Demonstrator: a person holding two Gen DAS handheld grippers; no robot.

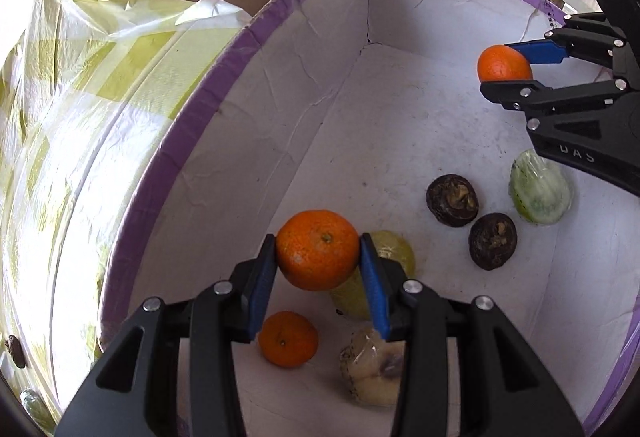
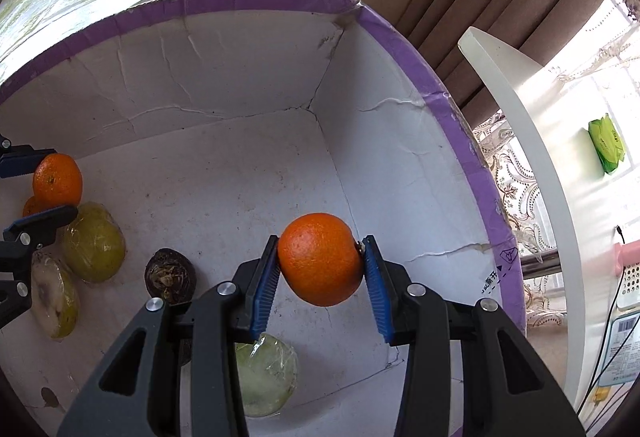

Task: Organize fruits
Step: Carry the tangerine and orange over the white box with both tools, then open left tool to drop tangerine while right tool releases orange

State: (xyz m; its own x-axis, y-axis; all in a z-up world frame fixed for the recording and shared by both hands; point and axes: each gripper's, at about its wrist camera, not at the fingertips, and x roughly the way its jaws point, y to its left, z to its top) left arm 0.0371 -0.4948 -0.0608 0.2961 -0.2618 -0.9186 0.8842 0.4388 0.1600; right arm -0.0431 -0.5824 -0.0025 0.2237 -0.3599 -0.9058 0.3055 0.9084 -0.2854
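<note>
gripping one orange (image 1: 318, 255) in your left gripper (image 1: 319, 273), you hold another orange (image 2: 320, 259) clamped in your right gripper (image 2: 320, 277). both hang inside the purple-rimmed box (image 1: 192, 109), above the wrapped fruits (image 1: 540, 193).

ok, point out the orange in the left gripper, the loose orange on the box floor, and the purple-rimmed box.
orange in left gripper (image 1: 318, 255), left wrist view, front peel.
loose small orange (image 1: 288, 339), left wrist view, top.
purple-rimmed white cardboard box (image 1: 192, 109), left wrist view, rim.
</note>
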